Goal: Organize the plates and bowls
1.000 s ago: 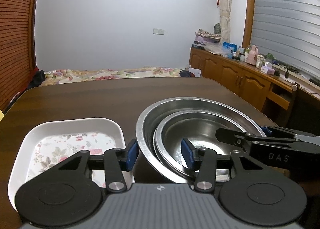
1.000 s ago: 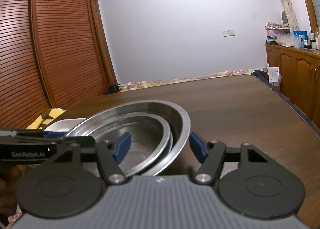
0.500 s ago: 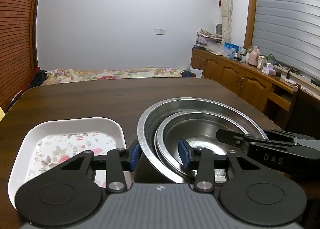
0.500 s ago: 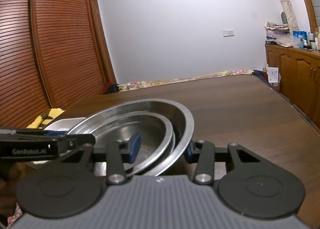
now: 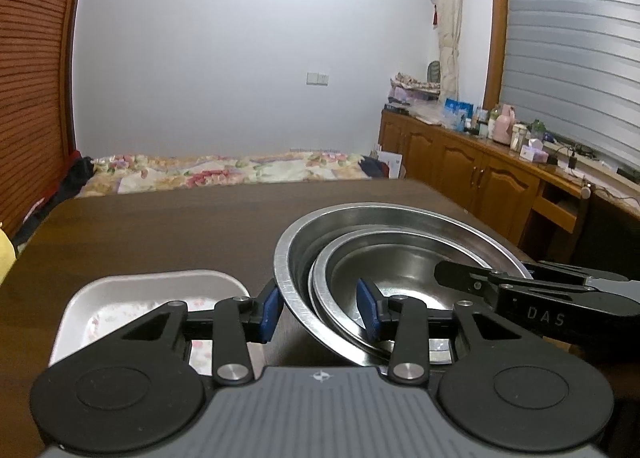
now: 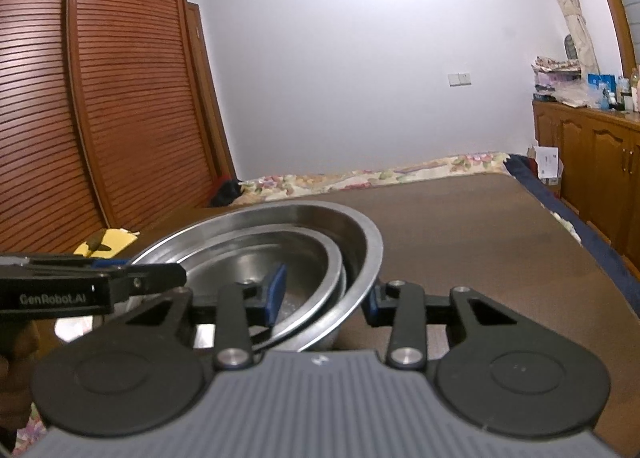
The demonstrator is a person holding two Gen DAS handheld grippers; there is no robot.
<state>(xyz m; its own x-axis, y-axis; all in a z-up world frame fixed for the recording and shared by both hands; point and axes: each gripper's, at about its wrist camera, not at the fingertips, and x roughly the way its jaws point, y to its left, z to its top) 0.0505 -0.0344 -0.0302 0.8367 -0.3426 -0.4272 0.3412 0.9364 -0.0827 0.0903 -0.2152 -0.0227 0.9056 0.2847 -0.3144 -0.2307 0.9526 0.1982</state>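
Both grippers hold the nested steel bowls (image 5: pixel 400 258) by opposite rims: left gripper (image 5: pixel 320 312) and right gripper (image 6: pixel 326 298) each have jaws clamped across the wall. The step looks like carrying the stack together; next, keep it level, clear of the white tray (image 5: pixel 120 290) on the desk (image 5: pixel 160 226).

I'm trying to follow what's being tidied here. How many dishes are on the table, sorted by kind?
Steel bowls: 2, a large bowl with a smaller bowl nested inside it
White floral tray: 1
Total: 3
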